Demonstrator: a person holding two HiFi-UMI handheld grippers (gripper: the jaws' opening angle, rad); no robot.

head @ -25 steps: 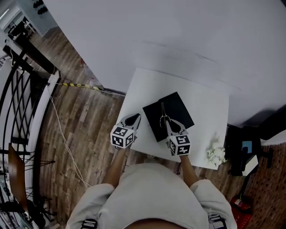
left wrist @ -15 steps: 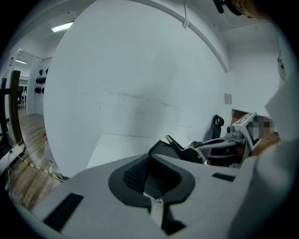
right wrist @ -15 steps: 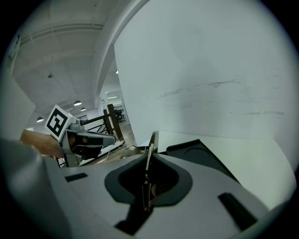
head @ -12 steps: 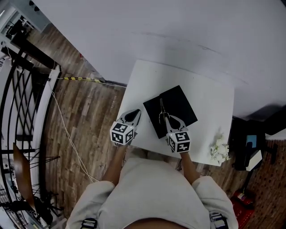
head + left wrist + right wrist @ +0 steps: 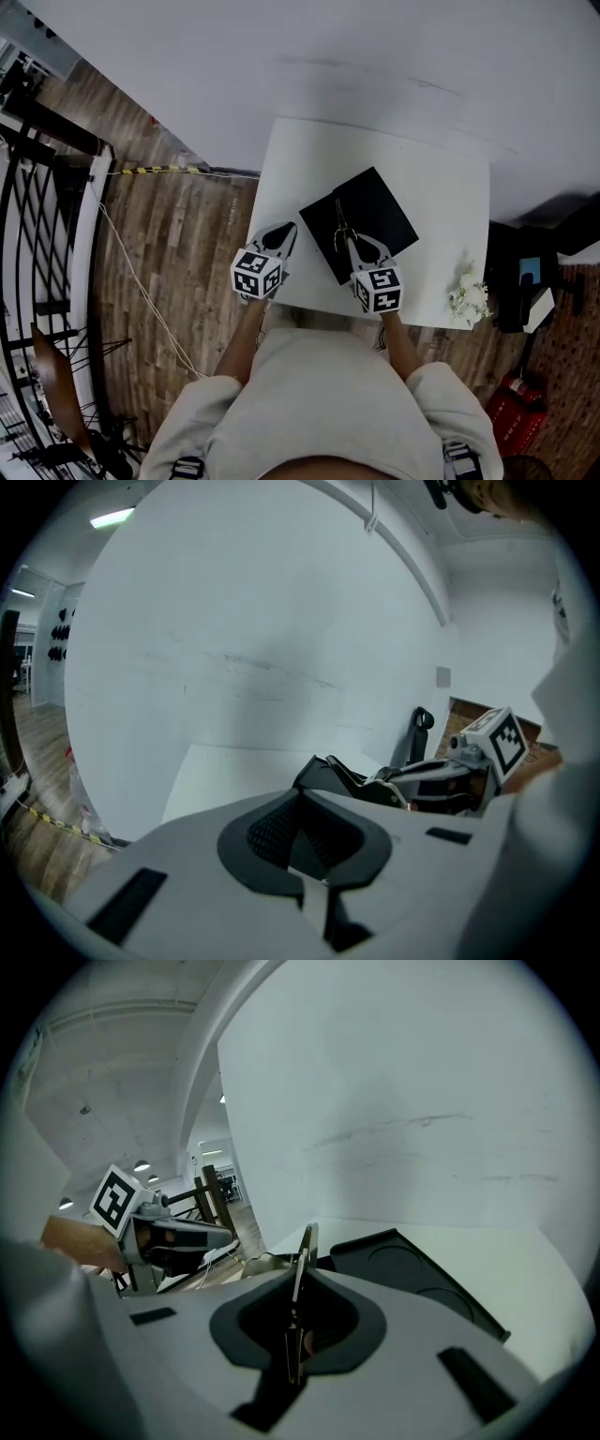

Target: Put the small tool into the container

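My right claw [image 5: 354, 246]: clenched on small tool [image 5: 339, 220], over black container [image 5: 380, 211]. My left claw [image 5: 281, 232]: clenched, empty, at the left edge of the worktop [image 5: 441, 187]. White clump [image 5: 467, 302]: right corner, well apart.

Black container [image 5: 384, 211] on white table [image 5: 441, 187]; brown wood-plank floor [image 5: 178, 253].

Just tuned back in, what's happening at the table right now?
A person holds a hand-held gripper in each hand at the white table. The right hand-held gripper is shut on a thin metal tool, which reaches over the black container. The left hand-held gripper is shut and empty, beside the container.
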